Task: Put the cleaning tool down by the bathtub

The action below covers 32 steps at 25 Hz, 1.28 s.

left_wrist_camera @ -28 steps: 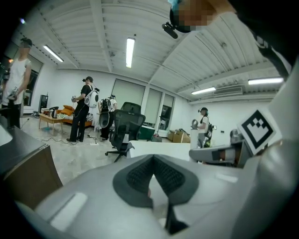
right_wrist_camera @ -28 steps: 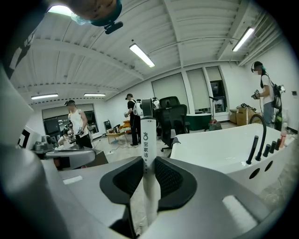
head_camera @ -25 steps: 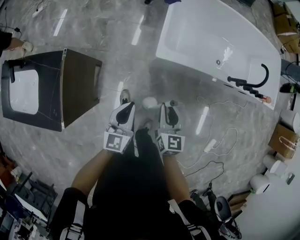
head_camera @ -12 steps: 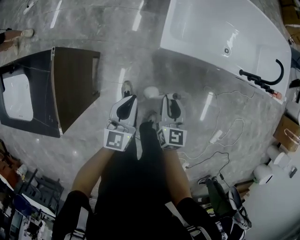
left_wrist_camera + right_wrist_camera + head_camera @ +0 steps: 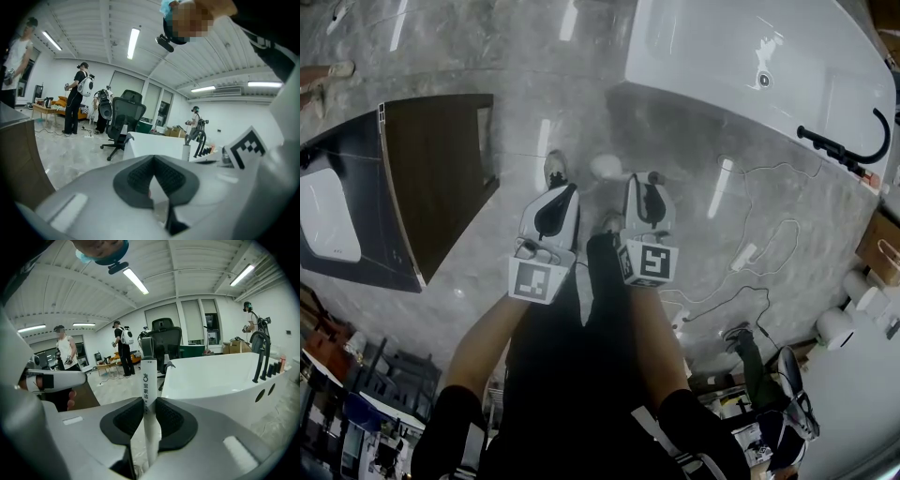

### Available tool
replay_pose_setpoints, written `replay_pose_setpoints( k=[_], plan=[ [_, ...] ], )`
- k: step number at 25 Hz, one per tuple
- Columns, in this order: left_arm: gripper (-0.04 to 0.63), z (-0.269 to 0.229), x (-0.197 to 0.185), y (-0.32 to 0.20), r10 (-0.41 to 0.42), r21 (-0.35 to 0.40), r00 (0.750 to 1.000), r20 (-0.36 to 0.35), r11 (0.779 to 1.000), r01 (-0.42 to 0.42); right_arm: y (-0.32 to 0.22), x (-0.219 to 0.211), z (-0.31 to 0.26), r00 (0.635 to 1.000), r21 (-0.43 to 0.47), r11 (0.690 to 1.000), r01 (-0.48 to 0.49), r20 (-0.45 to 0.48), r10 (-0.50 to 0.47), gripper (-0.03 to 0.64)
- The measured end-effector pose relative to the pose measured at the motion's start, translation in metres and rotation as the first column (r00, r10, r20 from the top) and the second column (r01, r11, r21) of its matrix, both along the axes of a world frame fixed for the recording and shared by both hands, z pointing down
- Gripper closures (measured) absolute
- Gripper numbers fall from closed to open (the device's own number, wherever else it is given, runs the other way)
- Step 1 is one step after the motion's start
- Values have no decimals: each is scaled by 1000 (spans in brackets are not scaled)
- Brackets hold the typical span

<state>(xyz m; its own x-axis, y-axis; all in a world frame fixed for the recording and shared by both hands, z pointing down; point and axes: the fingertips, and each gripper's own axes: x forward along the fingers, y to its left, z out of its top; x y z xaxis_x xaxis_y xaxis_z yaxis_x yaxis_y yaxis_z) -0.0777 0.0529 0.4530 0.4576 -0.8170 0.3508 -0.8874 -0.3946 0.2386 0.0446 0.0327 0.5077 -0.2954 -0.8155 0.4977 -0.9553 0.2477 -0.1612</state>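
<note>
**Cleaning tool (image 5: 149,376) clamped in the right gripper (image 5: 149,405), short of the bathtub (image 5: 211,376)**

Pinched upright by its white, printed handle between two dark ribbed pads (image 5: 125,420), with the jaws parted only as far as that handle demanded. Topped with a grey end just above the print. Seen from the head view as a pale rounded end over the grey marble floor (image 5: 516,56), just ahead of a shoe (image 5: 555,169) and near the tub's nearest corner, yet apart from it. Could not be told whether it touched the floor.

Matched on the other side by the left gripper (image 5: 153,159), held level with the right one in front of the dark trousers. Closed tip to tip there, with nothing between the pads.

Stood to the right and ahead: the white tub, with a black curved faucet (image 5: 260,357) on its far rim. Flanked on the left by a dark cabinet (image 5: 441,178) with a white basin. Strewn across the floor on the right, a thin white cable (image 5: 750,272). Further back, a black office chair (image 5: 166,341) and several standing people (image 5: 75,98).
</note>
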Motion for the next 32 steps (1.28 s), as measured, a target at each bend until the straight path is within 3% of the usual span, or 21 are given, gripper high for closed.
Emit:
replay_pose_setpoints(
  k=[16,32],
  plan=[
    [588,66,-15,-23,-6,-4,1000,0,1000,6,-23,3,107,998,-48,997,-55,-42,53,530],
    [588,100,-11,-46,31,1,1000,-4,1000,-31,-45,-2,191,996,-92,993,-69,-58,64,529]
  ],
)
